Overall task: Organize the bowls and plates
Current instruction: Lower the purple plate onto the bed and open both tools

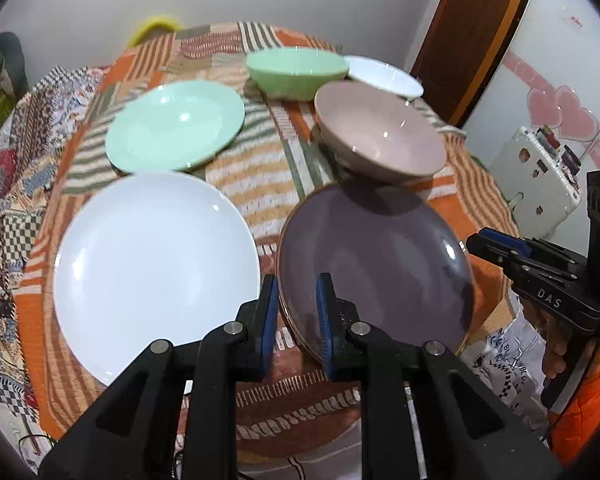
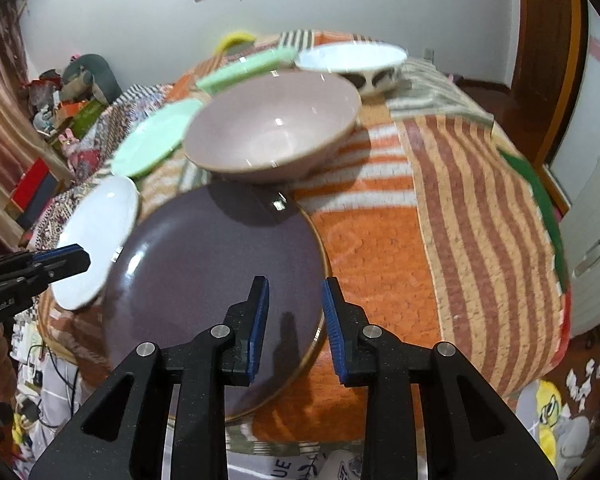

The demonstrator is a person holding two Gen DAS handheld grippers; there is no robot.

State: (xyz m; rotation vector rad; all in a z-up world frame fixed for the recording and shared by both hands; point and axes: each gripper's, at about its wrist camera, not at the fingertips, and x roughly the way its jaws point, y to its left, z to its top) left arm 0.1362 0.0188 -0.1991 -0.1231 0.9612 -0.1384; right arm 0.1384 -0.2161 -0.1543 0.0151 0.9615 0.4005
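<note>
Purple plate (image 1: pixel 376 264) lies at the near edge of the striped cloth (image 2: pixel 480 200), with the pink bowl (image 2: pixel 274 128) just behind it. Both the left gripper (image 1: pixel 297 312) and right gripper (image 2: pixel 296 316) hover part-open, holding nothing.

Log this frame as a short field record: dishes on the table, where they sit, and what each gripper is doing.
surface: table under a patchwork orange striped cloth
plates: white plate near left; purple plate near right; green plate behind the white one
bowls: pink bowl just behind the purple plate; green bowl and white bowl at the far edge
stacking: none visible, each dish sits alone
left gripper: jaws open, empty, over the purple plate's near-left rim
right gripper: jaws open, empty, over the purple plate's right rim
</note>
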